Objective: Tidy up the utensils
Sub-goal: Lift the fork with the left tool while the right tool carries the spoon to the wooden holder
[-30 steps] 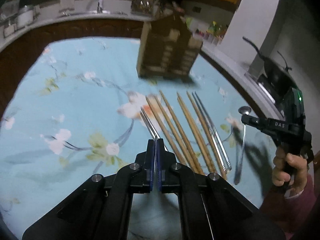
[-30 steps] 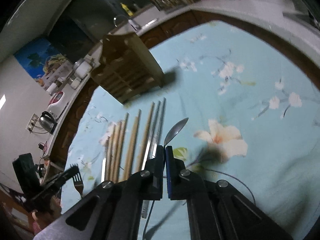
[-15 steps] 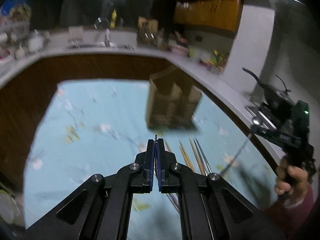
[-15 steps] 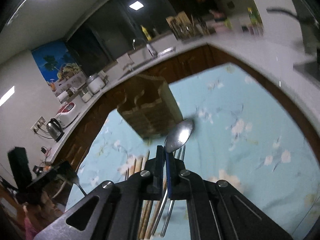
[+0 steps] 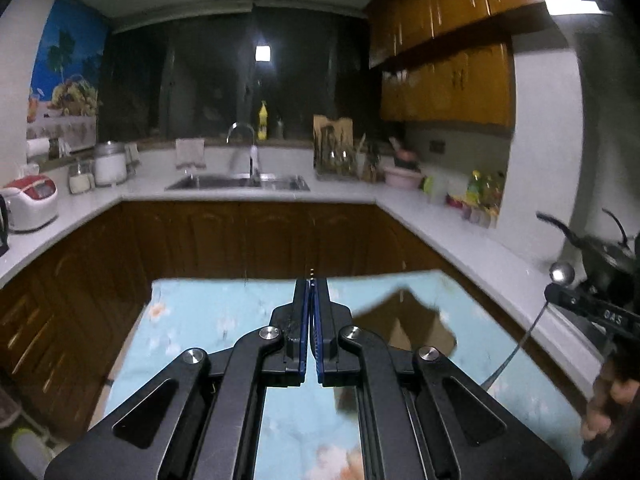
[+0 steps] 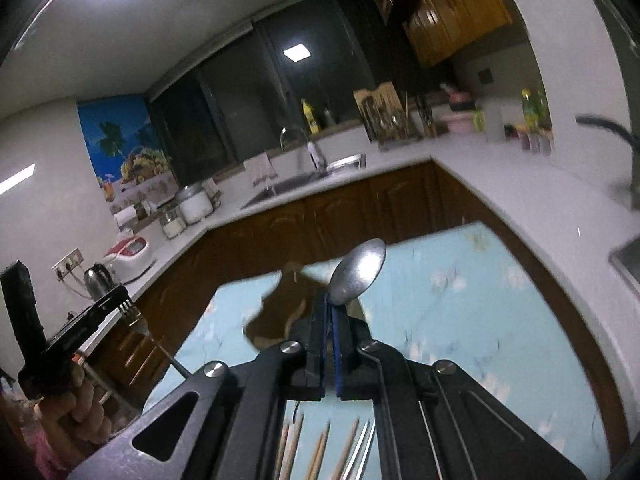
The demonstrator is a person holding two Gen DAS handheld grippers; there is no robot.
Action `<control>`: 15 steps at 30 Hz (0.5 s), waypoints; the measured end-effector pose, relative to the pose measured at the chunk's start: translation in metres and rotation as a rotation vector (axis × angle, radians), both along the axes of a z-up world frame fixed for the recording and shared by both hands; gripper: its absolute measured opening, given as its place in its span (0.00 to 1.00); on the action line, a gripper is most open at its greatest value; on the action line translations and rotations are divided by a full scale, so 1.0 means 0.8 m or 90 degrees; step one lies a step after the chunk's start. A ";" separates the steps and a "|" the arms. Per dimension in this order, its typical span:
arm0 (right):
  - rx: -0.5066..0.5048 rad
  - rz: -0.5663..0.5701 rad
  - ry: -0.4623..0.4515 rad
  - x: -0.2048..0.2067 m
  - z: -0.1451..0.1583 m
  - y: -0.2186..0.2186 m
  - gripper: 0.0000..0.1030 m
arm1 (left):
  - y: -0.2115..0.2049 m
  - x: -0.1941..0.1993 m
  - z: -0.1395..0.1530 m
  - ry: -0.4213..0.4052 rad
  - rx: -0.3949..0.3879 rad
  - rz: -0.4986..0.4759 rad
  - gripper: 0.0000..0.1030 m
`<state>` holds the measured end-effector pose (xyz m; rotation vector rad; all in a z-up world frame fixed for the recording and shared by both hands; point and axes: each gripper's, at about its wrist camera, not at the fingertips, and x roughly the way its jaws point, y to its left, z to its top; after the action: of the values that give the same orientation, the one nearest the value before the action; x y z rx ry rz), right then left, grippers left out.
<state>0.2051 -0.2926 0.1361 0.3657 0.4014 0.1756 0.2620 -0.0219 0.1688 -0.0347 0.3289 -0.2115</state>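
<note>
Wooden utensil holder point(image 6: 280, 312) stands on the blue floral tablecloth point(image 6: 460, 320), blurred in both views; its compartments can't be read, contents not discernible. In the left wrist view the same holder point(image 5: 404, 328) sits just right of the left gripper's tips.

Left gripper point(image 5: 311, 292) is clenched, pads pressed together on a fork; only the thin tine ends poke out past the tips in its own view. The right wrist view shows that fork point(image 6: 134, 316) properly: tines up, handle slanting down toward the table, held in the left gripper point(image 6: 120, 300) with the person's hand point(image 6: 76, 408) on the grip.

Right gripper point(image 6: 329, 308) is clamped on a spoon point(image 6: 358, 272), bowl up above the fingertips, in front of the holder. The left wrist view shows the spoon point(image 5: 562, 273) from the side, bowl as a small shiny ball, thin handle hanging down below the right gripper point(image 5: 560, 294), raised above the table's right edge.

Only the right wrist view shows the wooden chopsticks point(image 6: 316, 452) and metal chopsticks point(image 6: 360, 452) lying on the cloth under the gripper body. Background: counter with sink point(image 5: 240, 182), rice cooker point(image 5: 30, 200), drying rack point(image 5: 336, 156) with utensils.
</note>
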 end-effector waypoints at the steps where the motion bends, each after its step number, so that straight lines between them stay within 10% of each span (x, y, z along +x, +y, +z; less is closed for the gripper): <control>1: -0.005 -0.003 -0.010 0.011 0.008 0.000 0.02 | -0.003 0.011 0.004 -0.007 -0.001 0.004 0.02; 15: -0.132 -0.011 0.000 0.131 -0.039 0.056 0.02 | -0.099 0.146 -0.064 -0.004 0.120 0.009 0.02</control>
<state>0.3099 -0.2480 0.1048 0.1648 0.4115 0.1157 0.3787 -0.1011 0.1177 0.1492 0.3402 -0.1659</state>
